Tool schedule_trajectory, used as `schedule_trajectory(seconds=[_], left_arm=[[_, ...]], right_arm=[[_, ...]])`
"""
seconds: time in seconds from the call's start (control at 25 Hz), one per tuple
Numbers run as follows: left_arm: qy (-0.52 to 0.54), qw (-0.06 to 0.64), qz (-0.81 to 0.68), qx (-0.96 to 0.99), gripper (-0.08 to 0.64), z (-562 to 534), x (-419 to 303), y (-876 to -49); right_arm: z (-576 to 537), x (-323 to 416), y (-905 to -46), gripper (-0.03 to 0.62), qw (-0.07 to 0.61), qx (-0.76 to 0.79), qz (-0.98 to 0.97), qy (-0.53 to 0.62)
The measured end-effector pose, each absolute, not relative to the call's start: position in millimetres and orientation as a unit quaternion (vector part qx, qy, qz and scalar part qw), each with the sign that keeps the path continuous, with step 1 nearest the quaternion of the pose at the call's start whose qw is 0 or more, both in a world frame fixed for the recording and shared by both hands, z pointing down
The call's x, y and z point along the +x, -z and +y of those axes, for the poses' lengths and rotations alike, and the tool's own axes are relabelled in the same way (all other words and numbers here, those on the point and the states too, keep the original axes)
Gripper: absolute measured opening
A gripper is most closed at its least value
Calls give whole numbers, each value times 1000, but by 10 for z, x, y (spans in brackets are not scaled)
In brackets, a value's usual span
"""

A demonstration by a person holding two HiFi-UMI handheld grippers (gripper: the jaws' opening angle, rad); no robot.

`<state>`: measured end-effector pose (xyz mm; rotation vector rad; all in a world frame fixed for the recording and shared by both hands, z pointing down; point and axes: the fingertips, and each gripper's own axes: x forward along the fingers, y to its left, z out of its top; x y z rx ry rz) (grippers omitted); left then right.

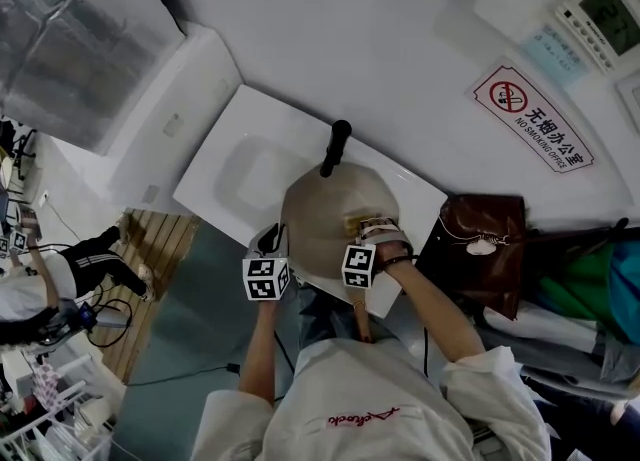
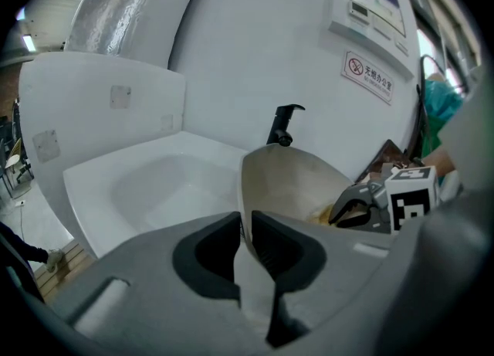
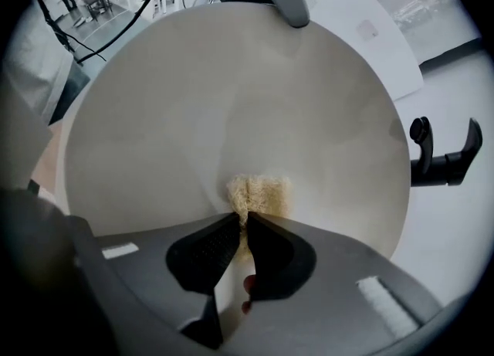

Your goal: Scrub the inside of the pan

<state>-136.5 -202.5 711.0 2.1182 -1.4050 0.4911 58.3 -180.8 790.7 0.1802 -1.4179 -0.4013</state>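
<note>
While the pan (image 1: 322,211) stands tilted on edge over the right end of the white sink (image 1: 235,171), its pale inside faces the person. The left gripper (image 2: 244,225) has its jaws closed on the near rim of the pan, one jaw outside the wall and one inside, with the rim seen edge-on in the left gripper view. The right gripper (image 3: 245,222) has its jaws shut on a yellowish sponge (image 3: 258,192), which sticks out past the tips and presses against the inside of the pan, low and near the middle of the base. In the head view the two grippers sit side by side at the near edge of the pan, the left at the rim and the right reaching into it. A black tap (image 1: 335,147) rises just behind the pan's far rim, against the white wall. A no-smoking sign (image 1: 533,117) hangs on the wall to the right, and a brown bag (image 1: 482,241) lies just beside the sink on that side
</note>
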Motion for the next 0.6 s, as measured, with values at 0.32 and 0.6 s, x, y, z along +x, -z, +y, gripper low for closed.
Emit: schedule_trajectory(seconds=[0.32, 0.6], left_arm=[[-183, 274, -524, 786, 48, -2025, -1360, -7111], [-182, 275, -523, 786, 48, -2029, -1362, -7115]], right_arm=[[-1816, 595, -7904, 43, 738, 88, -645, 176], [-1813, 401, -7813, 43, 720, 101, -665, 171]])
